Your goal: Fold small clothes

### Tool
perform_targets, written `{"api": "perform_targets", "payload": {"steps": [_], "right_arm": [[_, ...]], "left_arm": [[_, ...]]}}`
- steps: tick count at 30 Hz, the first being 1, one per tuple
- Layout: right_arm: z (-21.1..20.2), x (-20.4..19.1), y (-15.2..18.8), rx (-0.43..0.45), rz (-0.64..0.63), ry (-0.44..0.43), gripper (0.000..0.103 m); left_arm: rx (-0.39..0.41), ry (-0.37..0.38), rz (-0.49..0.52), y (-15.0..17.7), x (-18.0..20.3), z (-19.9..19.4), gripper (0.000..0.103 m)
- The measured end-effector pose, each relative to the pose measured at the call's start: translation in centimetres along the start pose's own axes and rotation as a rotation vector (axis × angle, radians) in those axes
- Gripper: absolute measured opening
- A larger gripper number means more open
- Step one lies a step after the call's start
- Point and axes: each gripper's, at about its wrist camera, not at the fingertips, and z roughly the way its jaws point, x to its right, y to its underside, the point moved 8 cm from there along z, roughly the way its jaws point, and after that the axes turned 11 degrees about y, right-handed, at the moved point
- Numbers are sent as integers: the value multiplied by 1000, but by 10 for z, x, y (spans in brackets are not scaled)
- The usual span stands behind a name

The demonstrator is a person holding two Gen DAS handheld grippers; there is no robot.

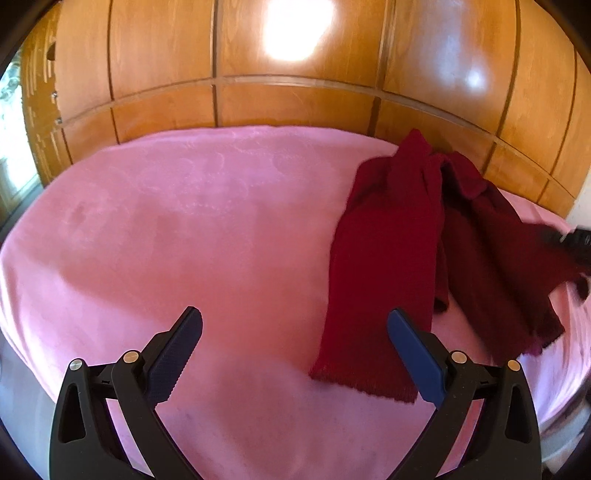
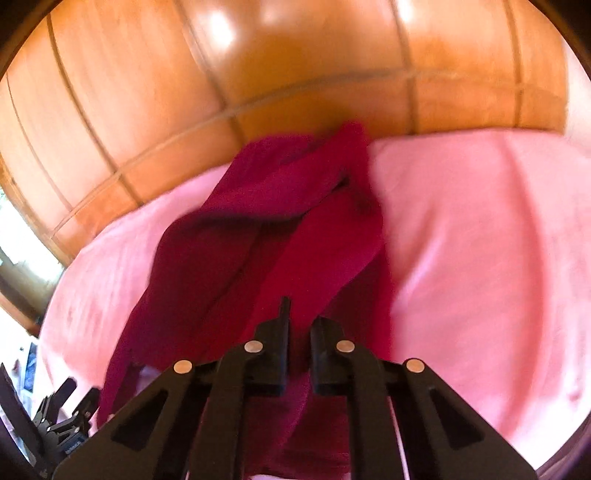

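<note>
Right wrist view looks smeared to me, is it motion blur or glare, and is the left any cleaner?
Right wrist view: motion blur, the red scarf and pink blanket smeared, the right tongs sharper. Left wrist view: mostly crisp, the left tongs clear, blur only at the scarf's far right end; strong glare on the wooden panels.

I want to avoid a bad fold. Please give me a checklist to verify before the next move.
1. Left tool open and free: ok.
2. Right tool closed on the scarf: ok; cloth sits between its fingers.
3. Scarf flat: not ok; twisted and bunched near the wooden panels.
4. Fringed end within reach of the left tool: ok.
5. Blanket smooth: ok.
6. Firmness of the right grip: cannot tell, view blurred.
</note>
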Motion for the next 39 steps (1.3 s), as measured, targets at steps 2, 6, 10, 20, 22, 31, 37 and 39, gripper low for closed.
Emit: {"api": "perform_targets", "payload": {"steps": [2,6,10,20,22,31,37,39], "right_arm": [[-3,38,-16,43,9,98,7],[26,133,-38,17,38,347,7],[72,210,-35,-103,113,475,8],[58,137,-31,-107,91,172,64],[62,92,-17,-164,76,15,64],[140,-55,42,-433,125,-313,42],[97,-63,13,-293,50,-329,6],[75,-39,-14,-208,27,-299,6]], "left_arm": [[-12,19,21,5,4,1,99],[-38,41,117,18,21,1,99],[-82,25,150,28,26,11,99],[-152,78,118,40,26,30,57],[-159,117,130,42,33,32,35],[-74,226,103,19,35,-1,12],[26,262,-100,-41,-23,-17,11],[58,254,-169,-68,-47,-14,11]]}}
